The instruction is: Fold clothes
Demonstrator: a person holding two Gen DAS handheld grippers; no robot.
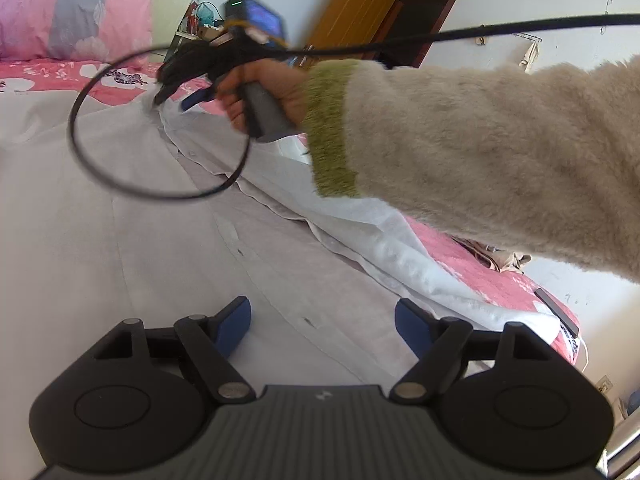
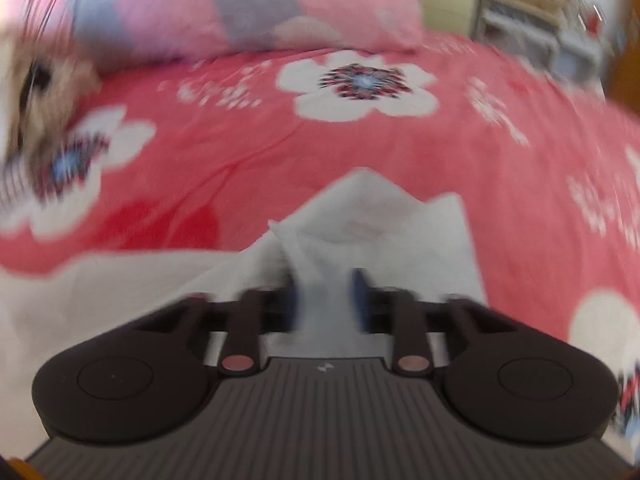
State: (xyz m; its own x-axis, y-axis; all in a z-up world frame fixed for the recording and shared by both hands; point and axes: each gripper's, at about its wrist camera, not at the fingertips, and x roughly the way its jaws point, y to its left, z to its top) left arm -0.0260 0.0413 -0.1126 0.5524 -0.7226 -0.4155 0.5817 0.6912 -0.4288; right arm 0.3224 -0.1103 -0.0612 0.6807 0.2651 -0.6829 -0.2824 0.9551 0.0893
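A white button-up shirt (image 1: 160, 240) lies spread over the bed, its button placket running away from me and a folded edge along its right side. My left gripper (image 1: 323, 326) hovers low over the shirt's near part, jaws wide apart, nothing between its blue pads (image 1: 234, 328). A hand in a fuzzy beige sleeve (image 1: 480, 148) holds my right gripper (image 1: 178, 96) at the shirt's far end. In the blurred right wrist view, the right gripper (image 2: 327, 302) stands partly open, with a peaked corner of the shirt (image 2: 380, 220) lying loose between its fingers.
The bed has a pink floral sheet (image 2: 480, 152) and a pink-and-grey pillow (image 2: 280, 4) at its head. A black cable (image 1: 80, 140) loops over the shirt. A dark phone (image 1: 558, 312) and a beige garment (image 1: 504, 258) lie near the bed's right edge. A wooden door (image 1: 356, 4) stands behind.
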